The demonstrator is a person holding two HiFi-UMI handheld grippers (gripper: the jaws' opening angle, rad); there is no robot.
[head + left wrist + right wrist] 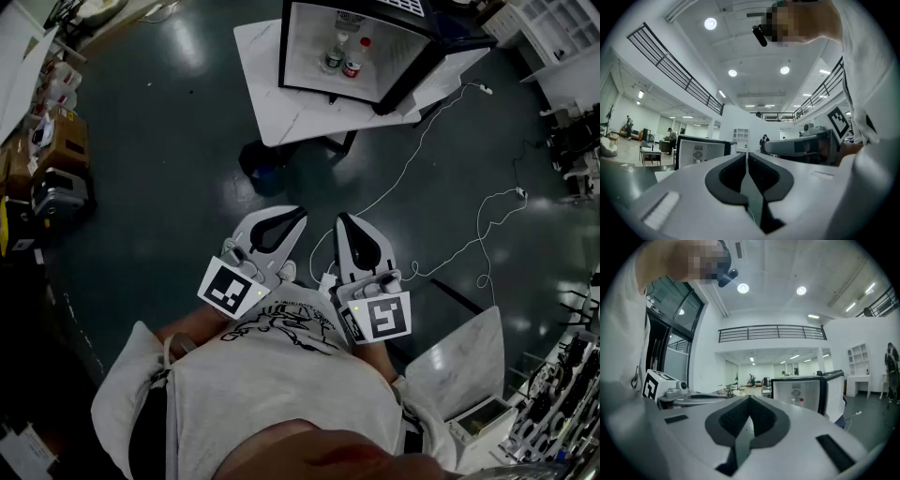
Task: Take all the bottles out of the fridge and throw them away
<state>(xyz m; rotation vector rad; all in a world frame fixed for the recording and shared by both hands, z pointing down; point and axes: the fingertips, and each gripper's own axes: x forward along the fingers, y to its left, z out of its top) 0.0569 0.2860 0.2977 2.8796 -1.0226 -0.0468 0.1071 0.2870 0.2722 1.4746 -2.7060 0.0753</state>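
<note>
- Fridge stands open on the far surface; inside, a green-labelled bottle and a red-capped bottle stand upright, side by side.
- Both look like light, thin plastic, smooth and crushable; best taken gently at mid-body.
- Label print is too small to read.
- Left claw and right claw, near the person, are closed and empty.
</note>
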